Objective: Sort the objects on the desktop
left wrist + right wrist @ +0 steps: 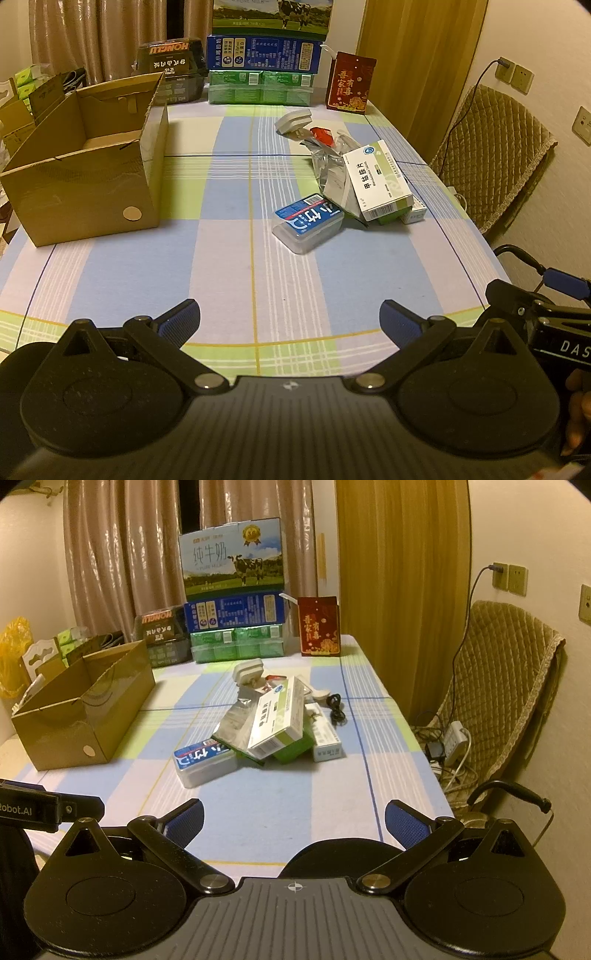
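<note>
Left gripper (290, 319) and right gripper (293, 821): both spread wide, holding nothing. Object pile ahead on table (236, 280): floss case (306, 223) nearest, medicine box (376, 181) atop foil pouch (236, 725). Open cardboard box (83, 177) ahead-left, path unobstructed.

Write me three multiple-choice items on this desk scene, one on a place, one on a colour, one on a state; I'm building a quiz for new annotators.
1. Where does the cardboard box stand relative to the pile of small items?
A. To its left
B. To its right
C. On top of it

2. What colour is the label on the clear plastic case at the pile's near edge?
A. Yellow
B. Blue
C. Black

3. What state is the left hand-held gripper in?
A. Shut on a carton
B. Open, holding nothing
C. Shut and empty

Answers: 1 A, the box sits left of the pile in both views. 2 B, the label is blue with white characters. 3 B, its fingers stand wide apart over bare tablecloth.
</note>
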A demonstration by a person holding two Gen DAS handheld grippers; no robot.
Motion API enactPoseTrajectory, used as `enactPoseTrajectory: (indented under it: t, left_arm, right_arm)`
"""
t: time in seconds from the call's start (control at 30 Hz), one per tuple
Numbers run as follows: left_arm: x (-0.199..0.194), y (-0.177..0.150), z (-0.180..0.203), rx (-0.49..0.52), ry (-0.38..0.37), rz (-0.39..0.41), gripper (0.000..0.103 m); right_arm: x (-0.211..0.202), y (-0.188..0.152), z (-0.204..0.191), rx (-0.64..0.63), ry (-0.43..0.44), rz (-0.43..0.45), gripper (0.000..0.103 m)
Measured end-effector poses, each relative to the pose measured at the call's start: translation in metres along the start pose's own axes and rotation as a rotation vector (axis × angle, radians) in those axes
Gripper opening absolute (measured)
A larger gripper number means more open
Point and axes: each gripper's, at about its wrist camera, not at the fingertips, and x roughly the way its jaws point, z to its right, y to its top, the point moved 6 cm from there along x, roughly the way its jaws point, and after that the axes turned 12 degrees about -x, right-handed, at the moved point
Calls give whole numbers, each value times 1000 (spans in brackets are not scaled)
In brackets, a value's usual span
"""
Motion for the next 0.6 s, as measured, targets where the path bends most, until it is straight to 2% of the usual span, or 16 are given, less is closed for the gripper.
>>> enactPoseTrajectory:
  t: [0.6]
  left_arm:
    - [2,-1,0,-2,-10,-5,102]
  right_arm:
    - [2,-2,-2,-7,-1,-10,101]
